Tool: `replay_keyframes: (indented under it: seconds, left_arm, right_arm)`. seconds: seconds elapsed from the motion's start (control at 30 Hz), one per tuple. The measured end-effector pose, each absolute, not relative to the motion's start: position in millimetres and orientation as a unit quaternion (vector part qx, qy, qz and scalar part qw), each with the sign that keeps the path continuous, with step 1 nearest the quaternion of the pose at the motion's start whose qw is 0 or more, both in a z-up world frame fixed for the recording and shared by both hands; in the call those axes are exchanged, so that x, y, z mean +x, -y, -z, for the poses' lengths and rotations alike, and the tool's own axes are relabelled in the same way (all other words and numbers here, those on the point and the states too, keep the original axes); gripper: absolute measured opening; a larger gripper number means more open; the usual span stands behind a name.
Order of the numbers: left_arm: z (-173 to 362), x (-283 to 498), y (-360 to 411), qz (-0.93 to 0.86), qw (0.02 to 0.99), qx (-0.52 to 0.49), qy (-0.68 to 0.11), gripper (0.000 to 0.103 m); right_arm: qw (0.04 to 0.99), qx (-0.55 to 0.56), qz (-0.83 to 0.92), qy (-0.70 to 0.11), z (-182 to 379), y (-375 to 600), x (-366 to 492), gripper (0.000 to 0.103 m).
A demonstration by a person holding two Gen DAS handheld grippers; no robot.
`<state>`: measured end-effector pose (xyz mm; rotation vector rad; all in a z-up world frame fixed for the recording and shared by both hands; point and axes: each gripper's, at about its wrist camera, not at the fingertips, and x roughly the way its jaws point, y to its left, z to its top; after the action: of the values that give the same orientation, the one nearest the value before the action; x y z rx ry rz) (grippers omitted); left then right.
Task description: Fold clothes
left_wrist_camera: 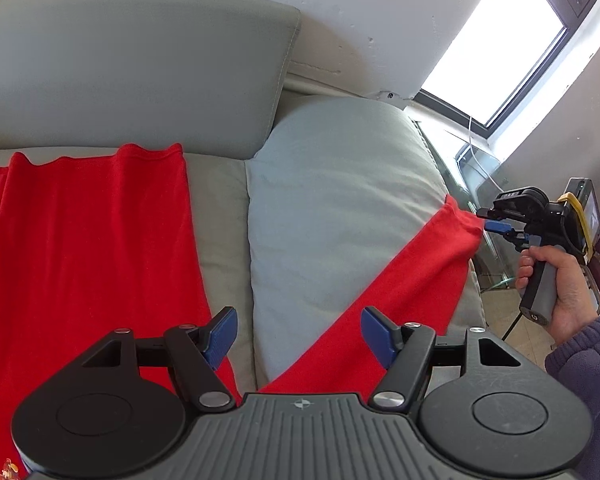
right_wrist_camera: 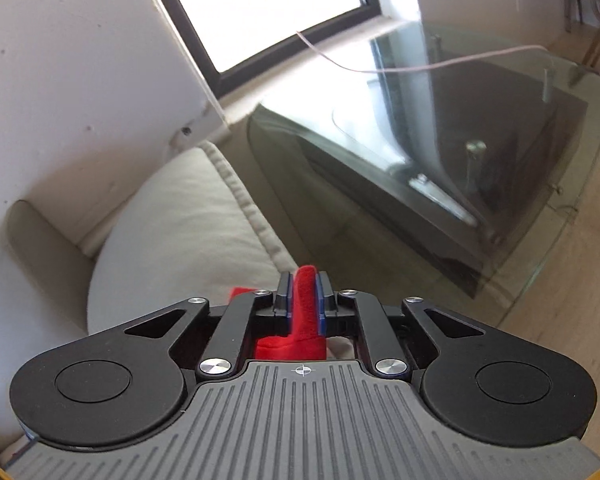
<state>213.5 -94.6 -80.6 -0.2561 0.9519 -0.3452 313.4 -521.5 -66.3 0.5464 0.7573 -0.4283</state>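
Observation:
A red garment (left_wrist_camera: 84, 248) lies spread on the grey sofa seat (left_wrist_camera: 216, 216) at the left. One long red part (left_wrist_camera: 404, 292) stretches right across a pale blue-grey cushion (left_wrist_camera: 332, 208). My left gripper (left_wrist_camera: 298, 340) is open and empty above the seat, between the two red parts. My right gripper (left_wrist_camera: 486, 220) is shut on the far end of the stretched part, past the cushion's right edge. In the right wrist view the red cloth (right_wrist_camera: 305, 312) is pinched between the blue pads (right_wrist_camera: 323, 300) of the right gripper (right_wrist_camera: 303, 294).
The sofa back cushion (left_wrist_camera: 132, 68) rises behind the seat against a white wall. A glass table (right_wrist_camera: 440, 152) stands right of the sofa, below a bright window (left_wrist_camera: 496, 44). A thin cable (right_wrist_camera: 420, 66) crosses the glass. Wooden floor (right_wrist_camera: 560, 300) lies beyond.

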Motion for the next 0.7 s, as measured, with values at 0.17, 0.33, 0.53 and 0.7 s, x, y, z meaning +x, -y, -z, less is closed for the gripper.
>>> replay_keyframes:
  seconds: [0.17, 0.33, 0.53, 0.7]
  left_arm:
    - [81.2, 185.5, 64.4, 0.156, 0.866, -0.13, -0.456, 0.067]
    - [88.3, 140.0, -4.2, 0.101, 0.867, -0.153, -0.463, 0.067]
    - [90.6, 96.0, -125.7, -0.012, 0.866, -0.209, -0.454, 0.067]
    - [82.9, 93.7, -219.4, -0.083, 0.878, -0.219, -0.417, 0.058]
  right_arm:
    - [0.886, 0.254, 0.195, -0.336, 29.7, 505.4, 279.1, 0.044]
    - [0.907, 0.255, 0.11, -0.315, -38.4, 446.1, 239.3, 0.053]
    - [0.932, 0.199, -0.041, -0.299, -101.4, 334.7, 208.5, 0.069]
    - [0.918, 0.166, -0.164, -0.32, -109.4, 234.9, 207.2, 0.073]
